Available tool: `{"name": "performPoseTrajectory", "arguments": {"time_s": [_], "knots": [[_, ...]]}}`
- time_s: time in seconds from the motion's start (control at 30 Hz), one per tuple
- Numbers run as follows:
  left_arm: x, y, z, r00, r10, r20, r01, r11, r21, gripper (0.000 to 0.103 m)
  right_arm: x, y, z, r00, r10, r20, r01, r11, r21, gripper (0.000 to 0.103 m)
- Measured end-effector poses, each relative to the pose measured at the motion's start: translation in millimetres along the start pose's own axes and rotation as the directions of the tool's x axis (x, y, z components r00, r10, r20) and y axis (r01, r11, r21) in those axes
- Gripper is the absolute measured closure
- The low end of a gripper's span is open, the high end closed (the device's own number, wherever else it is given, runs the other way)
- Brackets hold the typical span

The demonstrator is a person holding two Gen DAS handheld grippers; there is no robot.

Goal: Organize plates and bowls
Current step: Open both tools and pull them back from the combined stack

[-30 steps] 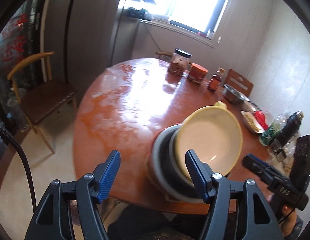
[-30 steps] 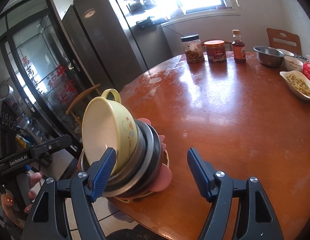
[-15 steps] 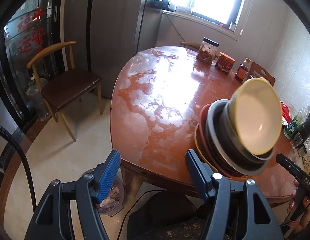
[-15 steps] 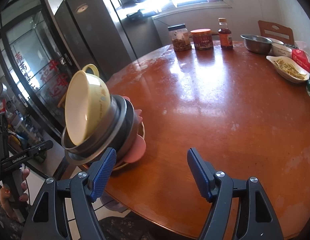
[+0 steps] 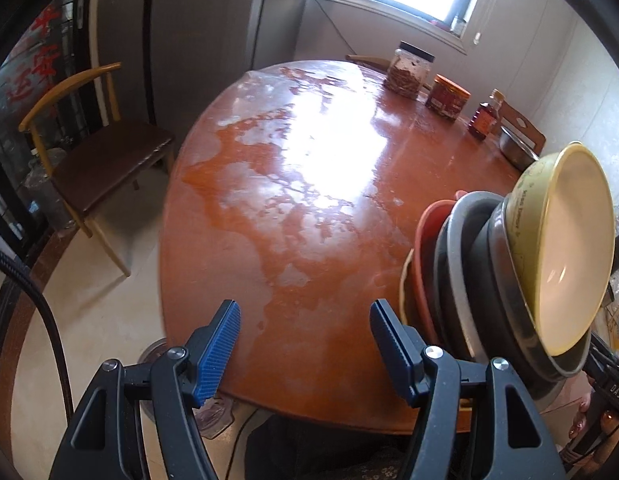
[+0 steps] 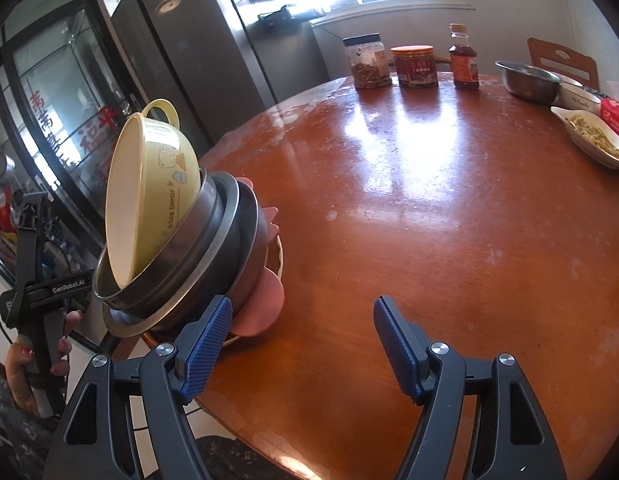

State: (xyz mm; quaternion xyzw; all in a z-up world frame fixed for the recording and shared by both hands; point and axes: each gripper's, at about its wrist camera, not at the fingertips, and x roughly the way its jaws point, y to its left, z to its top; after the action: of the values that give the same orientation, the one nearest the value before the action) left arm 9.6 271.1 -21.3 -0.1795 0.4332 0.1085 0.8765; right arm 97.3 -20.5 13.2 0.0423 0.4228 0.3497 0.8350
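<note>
On the round reddish-brown wooden worktop (image 5: 309, 200), a stack of grey metal bowls over pink plates (image 6: 229, 248), topped by a yellow bear-printed handled bowl (image 6: 149, 188), is seen right of the left gripper (image 5: 305, 356), whose empty jaws are held wide. The same stack lies left of the right gripper (image 6: 301, 352), equally wide and empty.

Nested bowl stack (image 6: 177, 240) at table edge (image 6: 269, 432)

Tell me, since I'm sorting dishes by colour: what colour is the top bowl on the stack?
Pale yellow bowl, cream inside; clearest in the right wrist view.
</note>
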Motion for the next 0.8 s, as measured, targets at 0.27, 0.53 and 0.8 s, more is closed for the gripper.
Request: {"name": "performPoseTrajectory", "arguments": {"time_s": [0.27, 0.53, 0.8], "knots": [[15.5, -19.9, 8.3, 1.000, -0.019, 0.003, 0.019, 0.994, 0.108, 0.038, 18.1, -0.7, 4.9, 0.997, 0.056, -0.047, -0.058, 0.998, -0.034, 0.055], [23.2, -46.7, 15.6, 1.000, -0.010, -0.008, 0.011, 0.986, 0.168, 0.045, 13.8, -16.5, 2.7, 0.997, 0.071, -0.042, -0.071, 0.997, -0.014, 0.058], [36.3, -105.7, 16.0, 1.000, 0.002, -0.024, 0.004, 0.963, 0.270, 0.045, -13.1, -54.2, -2.0, 1.000, 0.011, -0.028, -0.011, 1.000, 0.012, 0.058]]}}
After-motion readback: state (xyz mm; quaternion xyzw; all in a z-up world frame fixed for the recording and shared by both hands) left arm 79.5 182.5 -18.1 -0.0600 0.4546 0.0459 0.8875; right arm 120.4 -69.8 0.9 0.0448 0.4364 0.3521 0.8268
